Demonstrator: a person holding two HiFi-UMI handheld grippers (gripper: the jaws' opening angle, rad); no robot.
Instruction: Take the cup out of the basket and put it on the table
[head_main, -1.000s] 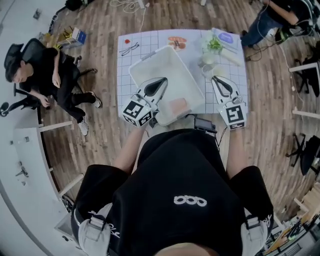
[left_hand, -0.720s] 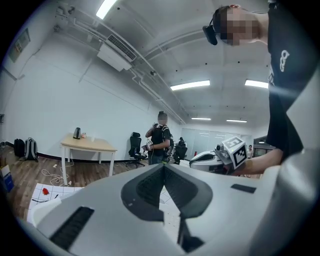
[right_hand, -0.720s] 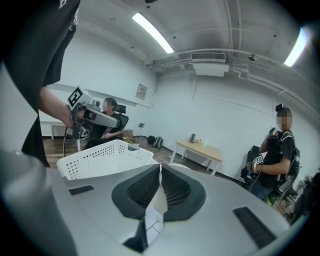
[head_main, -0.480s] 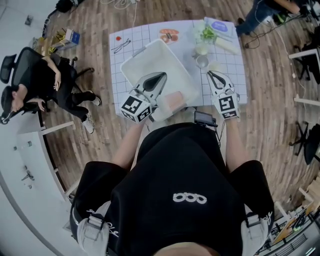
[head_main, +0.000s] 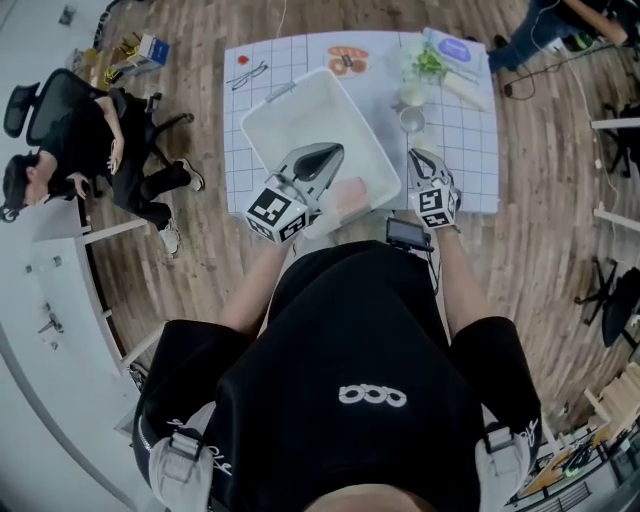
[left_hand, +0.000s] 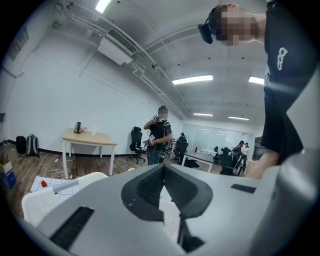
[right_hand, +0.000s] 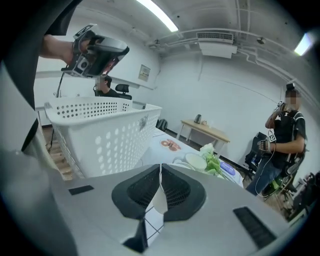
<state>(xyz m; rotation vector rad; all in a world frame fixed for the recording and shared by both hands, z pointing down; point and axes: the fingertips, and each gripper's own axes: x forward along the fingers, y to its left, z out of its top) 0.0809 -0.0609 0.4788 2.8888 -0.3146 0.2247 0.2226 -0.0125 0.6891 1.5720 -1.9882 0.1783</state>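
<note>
The left gripper (head_main: 333, 152) has its jaws pressed together with nothing in them, black pads meeting right at the tips. It hangs over the near end of the white perforated plastic basket (head_main: 290, 115), and from the right gripper view it sits up above the rim, not touching anything. The right gripper (head_main: 415, 155) is also closed and empty. It's over the white grid-lined table (head_main: 470, 160), just right of the basket and apart from it, with the basket wall standing tall on its left side.

The cup (head_main: 350, 195) looks to be the pale pink thing lying in the basket's near right corner, below the left gripper, though it's too blurry to be sure.

The basket sits at an angle and takes up the left and middle of the table, its near corner right at the near edge. The right gripper is in a strip of bare grid between the basket and the table's right edge, and there's more bare grid to its right. Just ahead of it is a small round grey vessel (head_main: 412, 120), then a white round dish (head_main: 408, 95), some leafy greens (head_main: 428, 62) and a flat purple-topped pack (head_main: 455, 48) filling the far right corner (so that end is tight). The far left corner has only a pair of black-framed glasses (head_main: 246, 73).
</note>
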